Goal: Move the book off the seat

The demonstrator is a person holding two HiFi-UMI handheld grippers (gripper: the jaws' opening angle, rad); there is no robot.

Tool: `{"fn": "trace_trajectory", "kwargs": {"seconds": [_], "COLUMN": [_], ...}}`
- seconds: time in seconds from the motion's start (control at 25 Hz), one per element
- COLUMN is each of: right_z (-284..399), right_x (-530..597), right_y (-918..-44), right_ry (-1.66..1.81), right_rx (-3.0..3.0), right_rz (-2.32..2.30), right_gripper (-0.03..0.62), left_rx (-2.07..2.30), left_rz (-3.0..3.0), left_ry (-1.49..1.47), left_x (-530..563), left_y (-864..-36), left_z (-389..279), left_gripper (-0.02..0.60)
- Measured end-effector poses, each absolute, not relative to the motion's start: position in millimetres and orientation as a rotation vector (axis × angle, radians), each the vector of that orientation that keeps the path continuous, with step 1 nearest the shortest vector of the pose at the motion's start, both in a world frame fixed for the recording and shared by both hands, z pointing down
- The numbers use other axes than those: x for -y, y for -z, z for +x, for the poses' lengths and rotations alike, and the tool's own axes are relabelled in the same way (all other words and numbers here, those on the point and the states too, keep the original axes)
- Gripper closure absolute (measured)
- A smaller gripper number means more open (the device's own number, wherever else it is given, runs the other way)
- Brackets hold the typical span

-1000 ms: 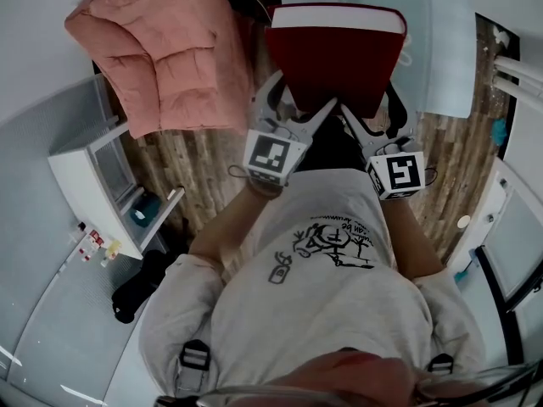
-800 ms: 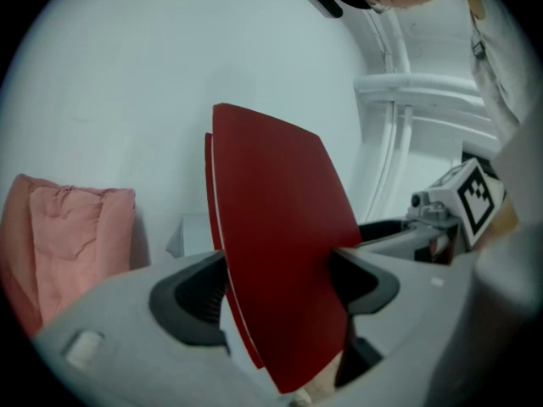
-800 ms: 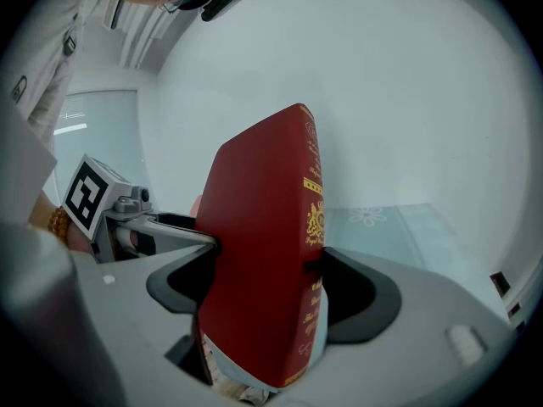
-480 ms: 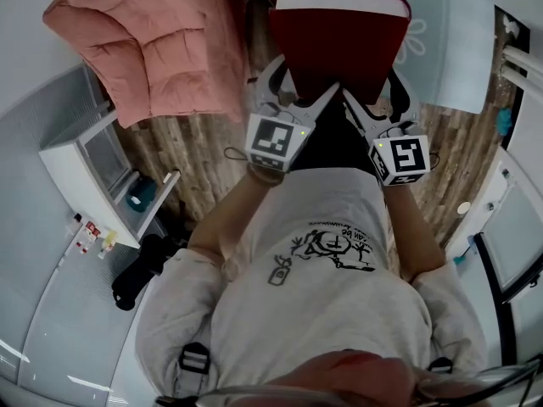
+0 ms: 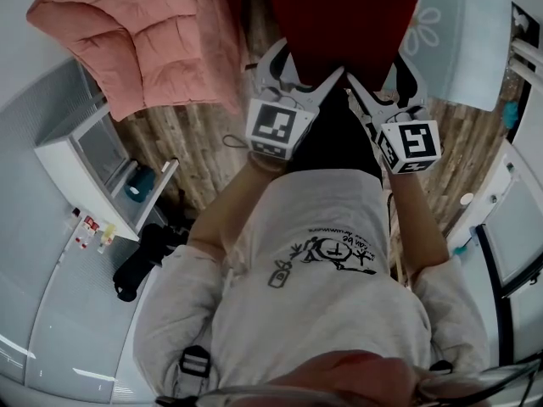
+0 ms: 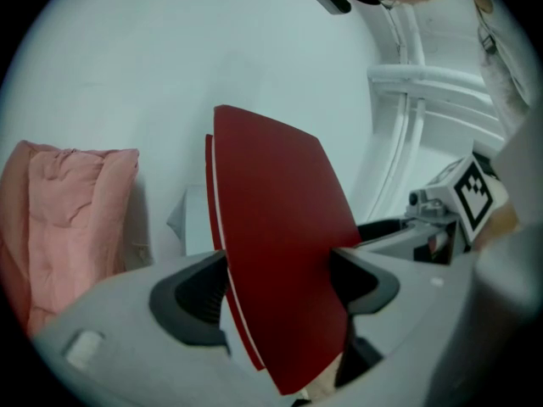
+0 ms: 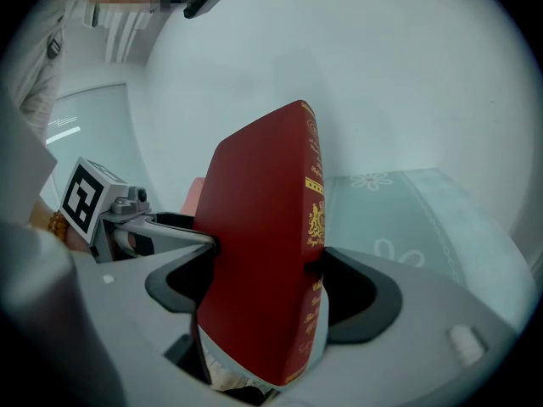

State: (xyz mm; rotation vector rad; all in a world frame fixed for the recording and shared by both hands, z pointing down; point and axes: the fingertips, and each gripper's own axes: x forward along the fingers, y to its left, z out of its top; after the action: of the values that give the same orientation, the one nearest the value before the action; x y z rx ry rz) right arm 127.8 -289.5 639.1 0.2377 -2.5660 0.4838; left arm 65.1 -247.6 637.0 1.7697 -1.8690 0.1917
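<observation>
Nearest me in the head view is the person's grey shirt (image 5: 327,295), with both forearms reaching forward from it. Just past them the left gripper (image 5: 297,79) and the right gripper (image 5: 382,81) are each clamped on the near edge of the red book (image 5: 344,19), pads pressing on both covers. The book hangs in the air between them over the wooden floor (image 5: 182,147) and rests on nothing. Farther off lie a pink cushion (image 5: 140,41) at far left and a pale rug (image 5: 462,36) at far right. I can't say which thing is the seat.

My worry is the grip. Both grippers bite only the near edge, so most of the weight hangs beyond the pads. A jolt, or one hand dropping lower than the other, could make the book pivot or slide out. On the left side the boards look slightly parted, so the cover could fan open.

The head view shows both grippers and the room but not the pad contact. The left gripper view shows the parted covers, and the right gripper view shows the gilt lettering on the spine.
</observation>
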Motion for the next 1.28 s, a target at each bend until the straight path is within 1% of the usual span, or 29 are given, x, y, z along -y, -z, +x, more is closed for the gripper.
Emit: {"fn": "trace_trajectory", "kwargs": {"seconds": [0.44, 1.28], "right_z": [124.1, 114.1], "right_x": [288.9, 305.4], "right_y": [-673.8, -712.5], "right_ry": [-0.491, -0.506], "right_rx": [2.539, 2.524], "right_rz": [0.225, 0.21], "right_gripper": [0.177, 0.171], "left_rx": [1.845, 1.859], "left_rz": [1.743, 1.737], "left_ry": [-0.186, -0.097], "left_x": [247.0, 268.3], "left_y": [-672.5, -699.3], "left_z": [61.2, 48.3], "left_gripper": [0.215, 0.216]}}
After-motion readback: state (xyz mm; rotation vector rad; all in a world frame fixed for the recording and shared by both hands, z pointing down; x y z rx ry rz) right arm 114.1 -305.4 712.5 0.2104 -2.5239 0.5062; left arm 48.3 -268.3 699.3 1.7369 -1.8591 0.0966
